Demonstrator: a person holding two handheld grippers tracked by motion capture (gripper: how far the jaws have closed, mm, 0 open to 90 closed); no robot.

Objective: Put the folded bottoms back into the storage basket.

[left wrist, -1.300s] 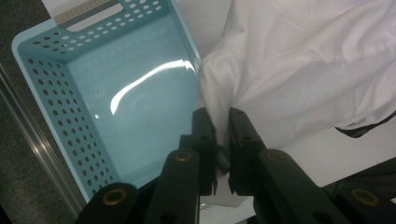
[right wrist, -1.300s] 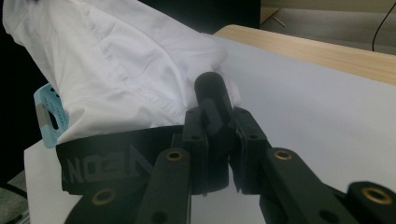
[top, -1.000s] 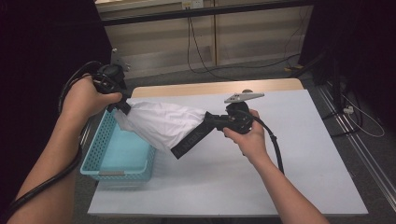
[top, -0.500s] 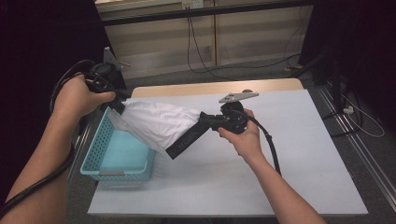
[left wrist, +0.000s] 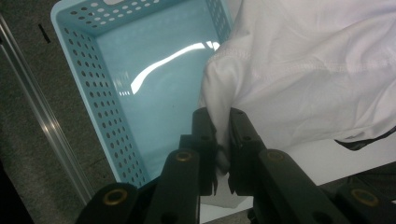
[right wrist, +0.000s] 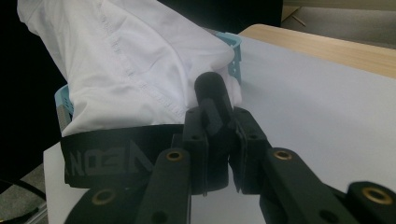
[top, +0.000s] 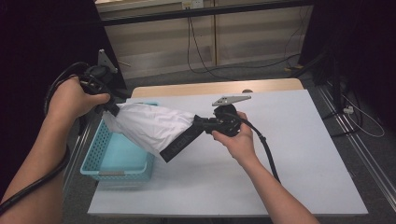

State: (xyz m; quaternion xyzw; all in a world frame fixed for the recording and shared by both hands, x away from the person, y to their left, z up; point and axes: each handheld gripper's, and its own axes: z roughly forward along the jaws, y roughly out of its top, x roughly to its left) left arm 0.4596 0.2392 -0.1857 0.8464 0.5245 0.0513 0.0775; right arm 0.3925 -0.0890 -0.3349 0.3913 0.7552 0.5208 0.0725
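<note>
Bare forearms, no sleeves. Left black claw (top: 108, 108) and right black claw (top: 198, 122) had brass-ringed screws, grey three-cornered plates, thick black cables.

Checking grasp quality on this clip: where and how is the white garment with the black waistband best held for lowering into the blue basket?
By its two ends, as now: left gripper pinching the hem, right gripper the black waistband. The white garment is limp, so opposite side grips keep it spread above the blue basket.

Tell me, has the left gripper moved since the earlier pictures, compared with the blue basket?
Yes. In the high view the left gripper has drifted slightly up and toward the far end of the blue basket, still clamped on the white garment.
</note>
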